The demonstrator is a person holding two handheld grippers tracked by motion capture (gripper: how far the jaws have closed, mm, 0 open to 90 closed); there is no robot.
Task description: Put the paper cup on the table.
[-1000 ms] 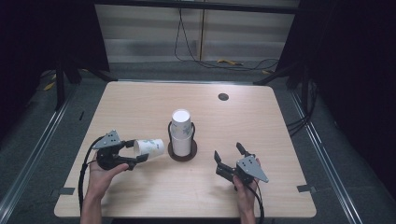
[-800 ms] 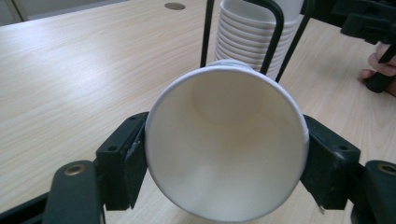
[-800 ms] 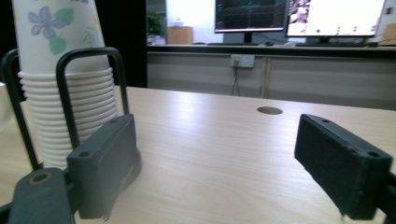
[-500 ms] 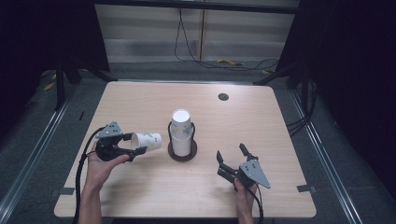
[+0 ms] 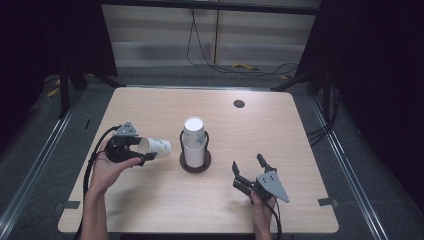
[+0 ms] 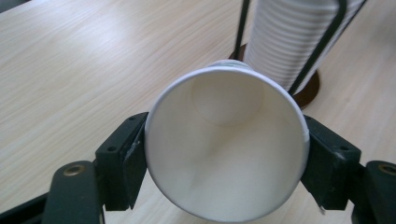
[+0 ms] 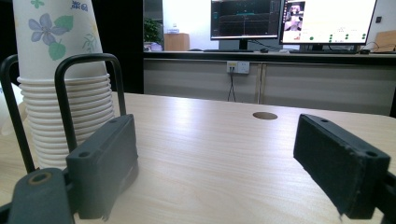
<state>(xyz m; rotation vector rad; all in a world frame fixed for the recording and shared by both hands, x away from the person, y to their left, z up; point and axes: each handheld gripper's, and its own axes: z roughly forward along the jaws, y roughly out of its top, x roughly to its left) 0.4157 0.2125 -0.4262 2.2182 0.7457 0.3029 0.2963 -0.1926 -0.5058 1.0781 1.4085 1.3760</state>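
Light wood table [image 5: 150, 105] with rounded corners, a dark round grommet [image 5: 239, 104] at 1 o'clock, set on grey floor [image 5: 350, 120] with metal rails [image 5: 30, 175] running along at 9 and 3 o'clock. Beyond at 12 o'clock, pale wall panels [image 5: 160, 30] with black cables [image 5: 200, 40] hanging down to the floor; dark curtains [image 5: 380, 60] at 10 and 2 o'clock. Seen low across the table: lit monitors [image 7: 289, 18] on a long counter [image 7: 261, 55], a wall socket [image 7: 237, 67] beneath.

matt paper cup [image 6: 224, 154], pale wood-grain table [image 5: 300, 145], black wire holder [image 7: 84, 93]
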